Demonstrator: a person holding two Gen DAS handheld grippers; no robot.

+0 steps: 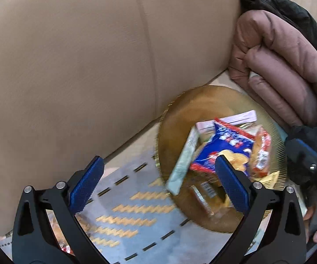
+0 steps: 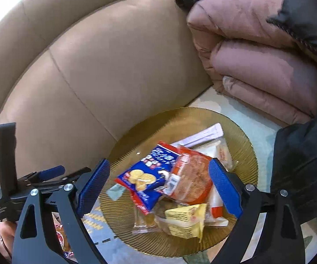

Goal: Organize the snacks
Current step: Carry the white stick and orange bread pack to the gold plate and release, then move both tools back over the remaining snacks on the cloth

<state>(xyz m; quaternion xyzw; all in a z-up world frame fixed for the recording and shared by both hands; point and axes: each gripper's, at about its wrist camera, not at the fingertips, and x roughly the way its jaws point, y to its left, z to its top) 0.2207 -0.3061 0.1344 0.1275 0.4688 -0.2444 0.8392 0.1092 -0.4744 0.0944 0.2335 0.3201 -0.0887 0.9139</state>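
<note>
Both grippers wide open here, nothing in either one. My right gripper (image 2: 159, 187) hangs over the plate (image 2: 242, 136), a round amber glass one with a ribbed rim, sitting on a patterned blue cloth (image 1: 136, 211) in front of a tan sofa (image 1: 81, 66). My left gripper (image 1: 158, 184) sits off to the plate's left, half over the cloth, and that view is smeared.

The snacks are heaped in the plate's middle. Top of the heap: a blue cookie packet (image 2: 146, 173), glossy film, puffy with air, so I judge it light, slippery and crushable. Touching it, a clear-wrapped round cake (image 2: 191, 176) with a red tray edge, probably soft inside. Below, a yellow wrapped square (image 2: 187, 220), crinkly. Behind, a flat white packet (image 2: 206, 134), stiffer-looking.

Where to grab? I'd pinch the blue packet by its crimped end seam, not across the belly, or the biscuits may crack. The cake I'd take by its tray sides, gently.

A folded pink quilted jacket (image 2: 257, 55) lies on the sofa to the right, well apart from the pile.
</note>
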